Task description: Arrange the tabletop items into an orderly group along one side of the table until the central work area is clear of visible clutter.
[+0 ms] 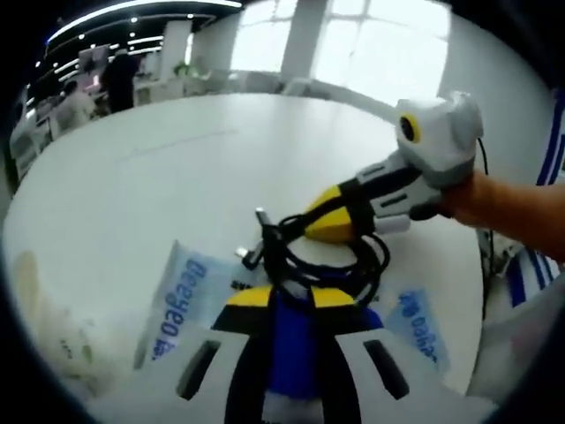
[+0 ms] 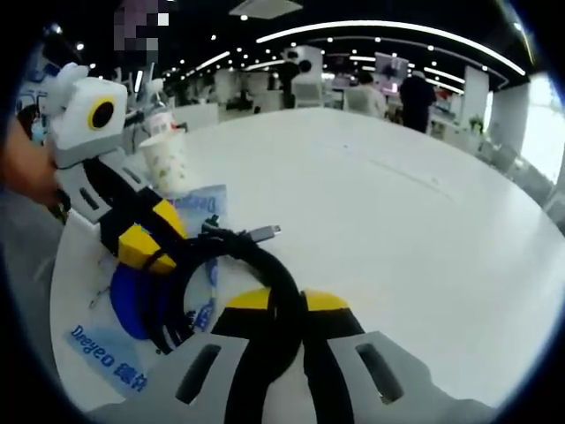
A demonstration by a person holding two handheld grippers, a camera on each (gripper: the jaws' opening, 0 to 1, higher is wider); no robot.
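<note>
White round table (image 2: 397,221) fills both views. At lower centre, both grippers clamp a coiled black USB cable (image 2: 256,265) over blue-printed packets (image 1: 181,305): left gripper (image 1: 282,300), right gripper (image 2: 278,305). Paper cup (image 2: 166,161) stands upper left.

One coiled black cable (image 2: 231,265), one paper cup (image 2: 165,162), one blue disc (image 2: 132,300). Two printed packets (image 1: 184,305) (image 1: 419,322). Two grippers (image 1: 281,305) (image 2: 281,305).

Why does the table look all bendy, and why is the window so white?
Left gripper view: the fisheye lens curves the white table, the windows are blown out by glare, and the paper cup near the edge is blurred. Right gripper view: the ceiling light strips bow into arcs.
</note>
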